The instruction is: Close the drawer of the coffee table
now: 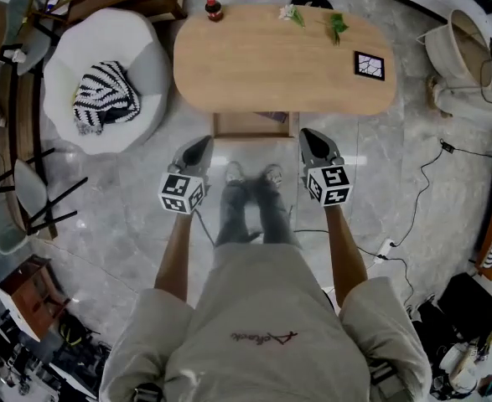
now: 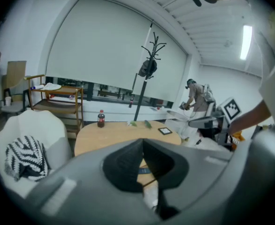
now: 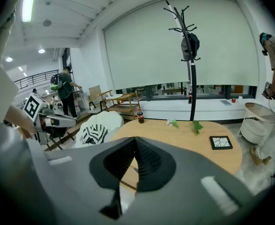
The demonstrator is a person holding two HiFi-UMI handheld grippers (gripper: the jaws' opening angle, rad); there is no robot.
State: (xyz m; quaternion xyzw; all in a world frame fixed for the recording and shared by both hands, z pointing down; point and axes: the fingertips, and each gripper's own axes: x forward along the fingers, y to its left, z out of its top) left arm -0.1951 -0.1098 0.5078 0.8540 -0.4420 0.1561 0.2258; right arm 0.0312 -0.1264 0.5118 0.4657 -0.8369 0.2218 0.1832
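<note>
The oval wooden coffee table [image 1: 262, 65] stands ahead of me, and its drawer [image 1: 254, 126] is pulled out from the near side, towards my feet. My left gripper [image 1: 202, 144] hangs just left of the drawer's front. My right gripper [image 1: 310, 137] hangs just right of it. Both are above the floor and apart from the drawer. Both are shut with nothing between the jaws. In the left gripper view the left gripper [image 2: 143, 146] points at the table [image 2: 118, 132]. In the right gripper view the right gripper [image 3: 135, 144] also faces the table [image 3: 184, 135].
On the table are a cola bottle [image 1: 214, 8], green sprigs [image 1: 336, 25] and a black-framed tile [image 1: 369, 65]. A white armchair [image 1: 65, 78] with a striped cloth [image 1: 103, 97] stands at the left. Cables [image 1: 413, 216] run over the floor at the right. A person [image 2: 196, 95] stands far back.
</note>
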